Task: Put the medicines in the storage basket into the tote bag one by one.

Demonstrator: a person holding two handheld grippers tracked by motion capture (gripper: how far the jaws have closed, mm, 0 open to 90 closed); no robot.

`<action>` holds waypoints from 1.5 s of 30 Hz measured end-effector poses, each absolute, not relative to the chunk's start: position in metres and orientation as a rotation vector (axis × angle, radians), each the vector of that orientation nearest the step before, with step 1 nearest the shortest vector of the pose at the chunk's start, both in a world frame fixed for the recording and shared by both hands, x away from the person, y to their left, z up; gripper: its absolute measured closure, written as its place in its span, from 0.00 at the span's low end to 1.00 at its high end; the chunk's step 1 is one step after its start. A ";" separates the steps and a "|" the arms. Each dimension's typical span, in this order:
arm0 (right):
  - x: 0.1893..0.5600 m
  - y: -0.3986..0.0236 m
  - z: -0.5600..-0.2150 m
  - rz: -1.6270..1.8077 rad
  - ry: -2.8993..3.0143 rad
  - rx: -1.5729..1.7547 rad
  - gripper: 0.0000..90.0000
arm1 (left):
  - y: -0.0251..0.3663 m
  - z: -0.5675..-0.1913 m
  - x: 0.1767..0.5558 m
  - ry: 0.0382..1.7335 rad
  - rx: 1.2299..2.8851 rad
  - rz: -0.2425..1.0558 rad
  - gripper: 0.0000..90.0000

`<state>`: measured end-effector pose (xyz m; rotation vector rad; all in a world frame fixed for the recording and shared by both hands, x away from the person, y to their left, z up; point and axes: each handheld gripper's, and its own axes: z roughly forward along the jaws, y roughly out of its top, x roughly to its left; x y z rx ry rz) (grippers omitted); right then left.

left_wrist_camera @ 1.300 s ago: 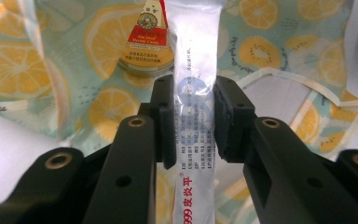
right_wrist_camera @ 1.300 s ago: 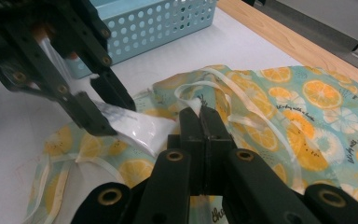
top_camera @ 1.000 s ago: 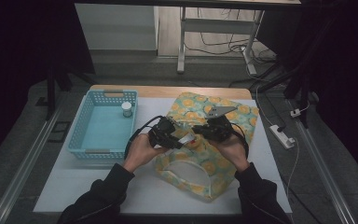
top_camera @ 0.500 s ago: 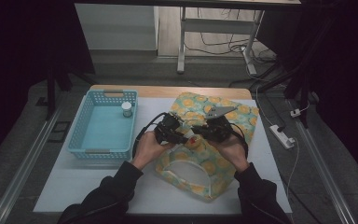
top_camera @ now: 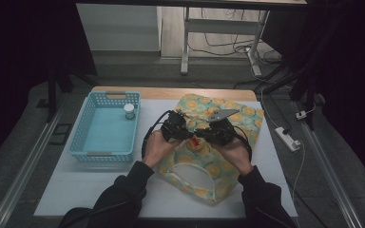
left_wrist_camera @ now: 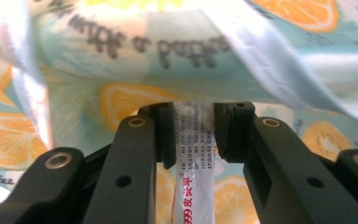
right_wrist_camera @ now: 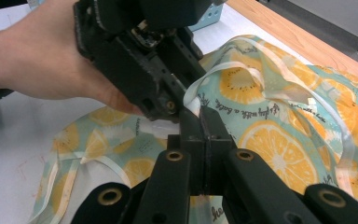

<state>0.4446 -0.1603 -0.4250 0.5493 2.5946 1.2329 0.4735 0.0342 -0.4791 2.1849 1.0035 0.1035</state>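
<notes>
From above, I hold my left gripper [top_camera: 183, 131] and my right gripper [top_camera: 208, 135] close together over the orange-print bag [top_camera: 228, 164], which lies on the white table [top_camera: 76, 190] right of the blue basket [top_camera: 105, 124]. A small white-capped bottle [top_camera: 129, 111] stands in the basket's far corner. Between the two grippers a bit of red-and-white sachet [top_camera: 196, 141] shows.

In the left gripper view, my left gripper [left_wrist_camera: 193, 133] has its jaws partly closed, the pads pressing both sides of a narrow white sachet [left_wrist_camera: 192, 154] with red print, which stands upright between them. Its upper end sits at the edge of the bag's fabric [left_wrist_camera: 168, 51], which hangs just over the jaws.

In the right gripper view, my right gripper [right_wrist_camera: 204, 154] is closed tight, its tips meeting at the bag's pale edge strip [right_wrist_camera: 214, 74]; whether they pinch the fabric I cannot tell. My left hand [right_wrist_camera: 42, 60] and its gripper are right in front, touching the bag's edge
</notes>
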 end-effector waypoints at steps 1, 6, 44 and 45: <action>0.445 -0.160 -0.425 1.232 2.594 0.550 1.00 | 0.034 -0.480 0.475 1.005 2.179 0.100 0.79; 0.445 -0.159 -0.426 1.228 2.595 0.552 1.00 | 0.034 -0.483 0.482 1.025 2.142 0.108 0.79; 0.450 -0.164 -0.430 1.222 2.589 0.582 1.00 | 0.040 -0.473 0.464 0.896 2.240 0.131 0.27; 0.450 -0.164 -0.430 1.222 2.588 0.581 1.00 | 0.041 -0.472 0.462 0.894 2.245 0.132 0.26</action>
